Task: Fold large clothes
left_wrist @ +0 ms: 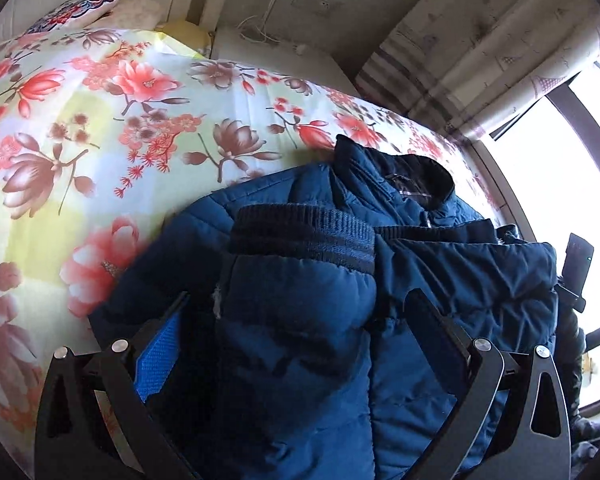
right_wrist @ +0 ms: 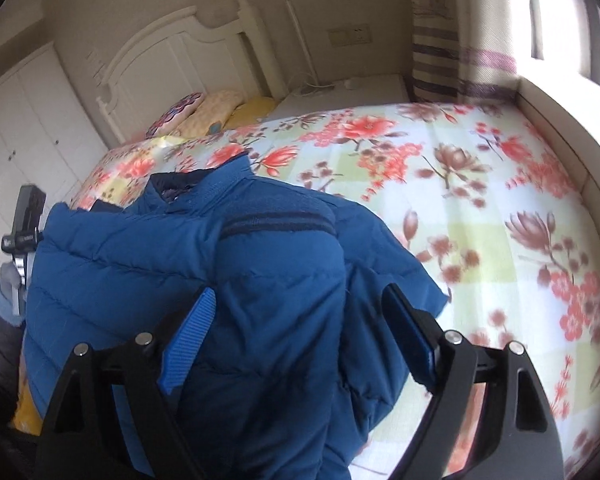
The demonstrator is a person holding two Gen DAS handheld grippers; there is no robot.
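Currently noted: puffy quilted blue jacket (left_wrist: 308, 280) lying on floral red-and-cream bedsheet (left_wrist: 100, 128), ribbed dark cuff (left_wrist: 300, 236) folded across top. Left gripper (left_wrist: 296, 320) jaws wide, straddling sleeve. Right gripper (right_wrist: 300, 312) jaws wide, sleeve between. Actual grip: cannot tell.

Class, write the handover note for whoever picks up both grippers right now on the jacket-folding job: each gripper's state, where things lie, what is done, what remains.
Left gripper: jaws wide apart around a sleeve of the blue puffer jacket; no firm clamp visible.
Right gripper: the same, jaws spread around the sleeve with the ribbed cuff.
The jacket lies on the floral bedspread, collar towards the headboard.
Done: both sleeves appear laid over the body.
Left: probably fold the body in half and tidy it.
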